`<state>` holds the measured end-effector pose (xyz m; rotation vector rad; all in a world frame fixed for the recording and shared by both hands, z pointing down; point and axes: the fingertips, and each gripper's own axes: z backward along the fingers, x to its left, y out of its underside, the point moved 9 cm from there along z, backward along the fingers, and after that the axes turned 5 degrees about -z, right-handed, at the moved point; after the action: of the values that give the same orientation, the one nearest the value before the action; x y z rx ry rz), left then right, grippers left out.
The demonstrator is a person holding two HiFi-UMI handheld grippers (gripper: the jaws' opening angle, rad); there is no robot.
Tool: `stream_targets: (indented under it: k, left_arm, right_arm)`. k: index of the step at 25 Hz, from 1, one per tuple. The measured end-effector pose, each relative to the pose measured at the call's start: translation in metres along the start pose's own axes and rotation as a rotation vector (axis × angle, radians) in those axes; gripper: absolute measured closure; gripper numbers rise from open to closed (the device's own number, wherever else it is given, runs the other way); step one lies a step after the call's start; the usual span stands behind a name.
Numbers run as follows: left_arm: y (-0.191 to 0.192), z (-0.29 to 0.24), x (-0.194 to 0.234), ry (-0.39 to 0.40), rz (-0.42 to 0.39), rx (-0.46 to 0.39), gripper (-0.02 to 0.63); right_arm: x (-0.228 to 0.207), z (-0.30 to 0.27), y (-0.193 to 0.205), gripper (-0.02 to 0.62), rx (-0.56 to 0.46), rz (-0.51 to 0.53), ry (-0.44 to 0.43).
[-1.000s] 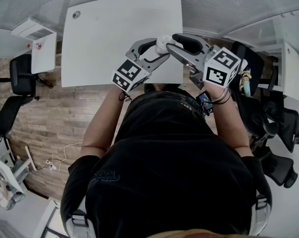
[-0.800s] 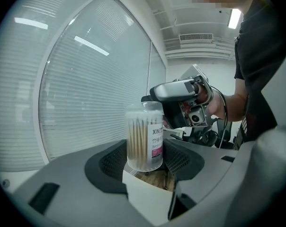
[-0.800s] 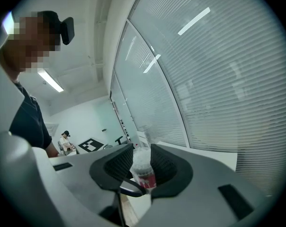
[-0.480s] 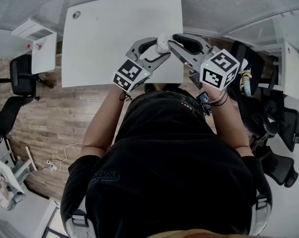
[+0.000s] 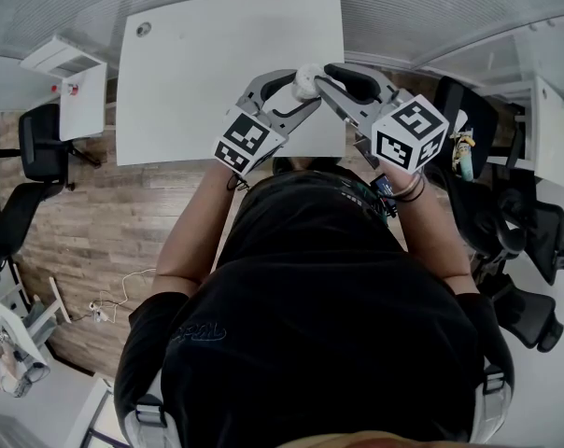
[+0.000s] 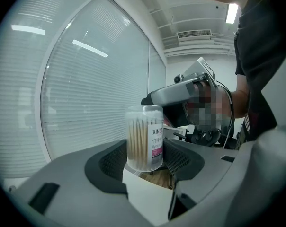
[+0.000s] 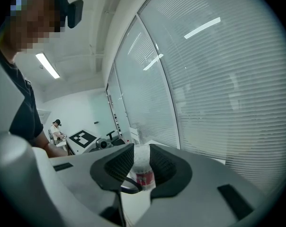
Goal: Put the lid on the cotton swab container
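I hold both grippers close together above the near edge of the white table [image 5: 217, 63]. My left gripper [image 5: 301, 91] is shut on the cotton swab container [image 6: 144, 136], a clear upright cylinder full of swabs with a pink label; its pads [image 6: 114, 162] press the lower sides. From the right, my right gripper [image 5: 321, 77] reaches the container's top [image 5: 307, 79]. Its jaws have just been closing, and the translucent white lid [image 7: 141, 159] now sits pinched between them, above the red label [image 7: 145, 178]. In the left gripper view the right gripper's body [image 6: 178, 93] hangs just behind the container.
Black office chairs [image 5: 35, 152] stand on the wood floor at left, more chairs [image 5: 515, 222] at right. A small white desk [image 5: 81, 96] is at the left. Window blinds [image 7: 218, 79] fill the background, and a person [image 7: 57, 129] sits far off.
The right gripper's marker cube has rolled slightly and its jaws have closed in on the top of the container. The left gripper and container stayed put.
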<state>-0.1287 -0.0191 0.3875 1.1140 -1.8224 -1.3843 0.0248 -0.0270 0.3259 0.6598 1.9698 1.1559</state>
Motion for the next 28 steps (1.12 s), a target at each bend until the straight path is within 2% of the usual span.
stream_targets:
  k: [16, 23, 28]
  left_arm:
    - [-0.001, -0.003, -0.006, -0.061, -0.036, 0.016, 0.359]
    - [-0.003, -0.005, -0.007, -0.071, -0.053, 0.041, 0.359]
    - [0.0, -0.006, -0.007, -0.069, -0.042, 0.043, 0.359]
  right_arm:
    - [0.004, -0.001, 0.002, 0.472, -0.001, 0.004, 0.063]
    - [0.009, -0.001, 0.004, 0.472, 0.007, 0.081, 0.098]
    - [0.01, -0.003, 0.007, 0.472, 0.011, 0.096, 0.106]
